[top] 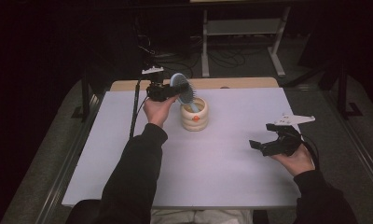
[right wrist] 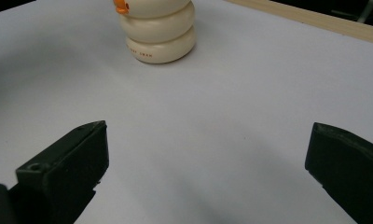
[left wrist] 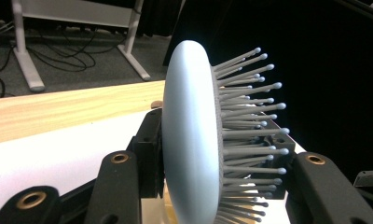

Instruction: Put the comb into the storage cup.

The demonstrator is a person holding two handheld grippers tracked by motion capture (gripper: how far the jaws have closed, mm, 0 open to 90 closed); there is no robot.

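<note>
Hairbrush (top: 182, 87) sat clamped by its head in the left gripper (top: 162, 91); its handle slanted down into the cream holder (top: 194, 115), just right of that hand. Right gripper (top: 272, 145) hovered well apart over the table (top: 222, 172), jaws spread, holding nothing.

Counter (top: 212, 163): holder (top: 194, 115) stands toward the far middle, hairbrush (top: 182, 88) handle down inside it. Left tool (top: 168, 91) at the holder's left, clamped on the brush head. Right tool (top: 264, 144) well apart, near right side, above the counter.
</note>
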